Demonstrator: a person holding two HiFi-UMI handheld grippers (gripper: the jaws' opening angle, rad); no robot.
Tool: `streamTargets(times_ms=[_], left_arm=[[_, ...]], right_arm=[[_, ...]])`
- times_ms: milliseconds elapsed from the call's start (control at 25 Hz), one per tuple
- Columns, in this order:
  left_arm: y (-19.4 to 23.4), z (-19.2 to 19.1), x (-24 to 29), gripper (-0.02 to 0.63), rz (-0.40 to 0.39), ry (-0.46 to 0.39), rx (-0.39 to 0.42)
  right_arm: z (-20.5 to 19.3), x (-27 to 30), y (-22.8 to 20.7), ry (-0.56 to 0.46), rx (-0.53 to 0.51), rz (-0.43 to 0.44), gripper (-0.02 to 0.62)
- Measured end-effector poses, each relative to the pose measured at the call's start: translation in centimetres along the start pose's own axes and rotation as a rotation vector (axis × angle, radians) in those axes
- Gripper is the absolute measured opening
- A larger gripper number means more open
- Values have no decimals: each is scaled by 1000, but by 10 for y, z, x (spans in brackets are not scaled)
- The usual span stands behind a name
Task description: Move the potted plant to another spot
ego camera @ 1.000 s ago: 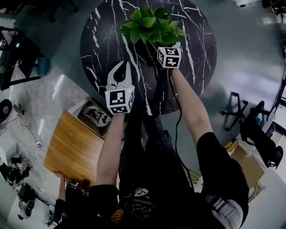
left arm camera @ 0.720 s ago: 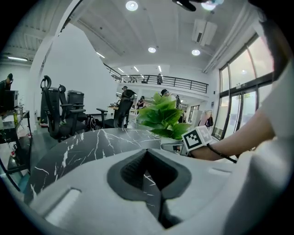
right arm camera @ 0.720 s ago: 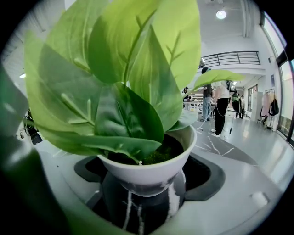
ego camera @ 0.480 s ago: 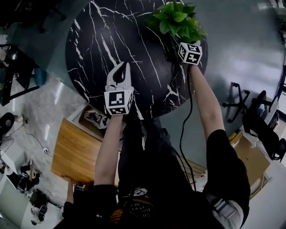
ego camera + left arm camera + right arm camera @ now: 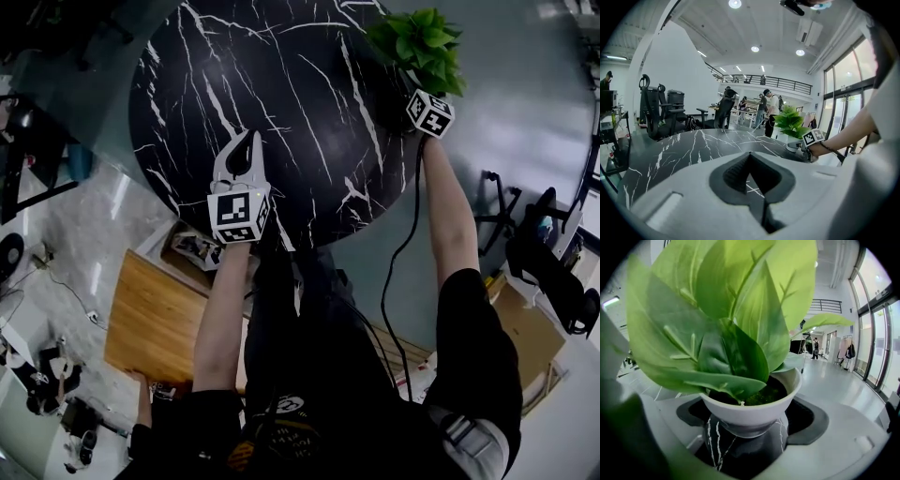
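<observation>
Head view: the potted plant (image 5: pixel 417 42) is showing at the table's (image 5: pixel 281 84) two o'clock edge beside the right gripper (image 5: pixel 411 92); the left gripper (image 5: pixel 248 141) is hovering near seven o'clock. Left gripper view: jaws are meeting, empty. Right gripper view: jaws are clamping the potted plant.

I read the round black marble-look tabletop (image 5: pixel 281 103) as glossy, white-veined. The small white bowl-shaped pot (image 5: pixel 750 411) is smooth with a glazed sheen; its broad green leaves (image 5: pixel 717 319) are waxy. On the left gripper (image 5: pixel 750 157), matt light-grey plastic shell, dark ribbed pads (image 5: pixel 735 173). The tan wooden board (image 5: pixel 159 319) is matt, the grey floor (image 5: pixel 525 112) polished.
</observation>
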State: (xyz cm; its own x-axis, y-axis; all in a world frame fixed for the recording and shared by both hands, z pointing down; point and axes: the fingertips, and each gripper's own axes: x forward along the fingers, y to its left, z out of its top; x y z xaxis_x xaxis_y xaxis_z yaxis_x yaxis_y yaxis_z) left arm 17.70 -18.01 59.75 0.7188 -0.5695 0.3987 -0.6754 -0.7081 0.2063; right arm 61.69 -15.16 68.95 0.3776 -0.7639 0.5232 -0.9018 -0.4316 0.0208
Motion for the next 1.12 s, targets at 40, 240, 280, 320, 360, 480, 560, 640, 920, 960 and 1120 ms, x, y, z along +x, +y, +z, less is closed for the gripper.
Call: streamTargets(times_ms=[40,240,280,320,360,480,560,640,920,960,1120], left_arm=[[0,-1,-2,5,3,-2,-1],[0,-3,-19,5,14,-9,-9],[1,-3,-23,5,20,-11,-13],[3,-4,-28,4,28,-14,-17],[6,-5,-34,5,38,-16,-22],[20,-12,-54,5,79,-18,-40],[33,-19,-70,5,112,-19,-57],[47,-25,-89,5,146,-24,-77],[99,-45,-165,5,297,-57,-161],[107,-47,-175,5,317,-63,-173],[133,-59,-214,5,386,-85,-219]], right_arm=[[0,0,3,-3,-3,3,491],[0,-3,42,1,-39,71,491],[-1,-5,55,2,-49,90,491],[-1,-7,70,1,-60,111,491],[-1,-9,86,-1,-70,132,491],[-5,-16,144,-9,-104,204,491],[-9,-23,188,-14,-136,262,491],[-13,-33,234,-18,-171,323,491],[-38,-85,410,-41,-304,570,491],[-43,-95,433,-43,-323,603,491],[-66,-138,519,-51,-394,731,491]])
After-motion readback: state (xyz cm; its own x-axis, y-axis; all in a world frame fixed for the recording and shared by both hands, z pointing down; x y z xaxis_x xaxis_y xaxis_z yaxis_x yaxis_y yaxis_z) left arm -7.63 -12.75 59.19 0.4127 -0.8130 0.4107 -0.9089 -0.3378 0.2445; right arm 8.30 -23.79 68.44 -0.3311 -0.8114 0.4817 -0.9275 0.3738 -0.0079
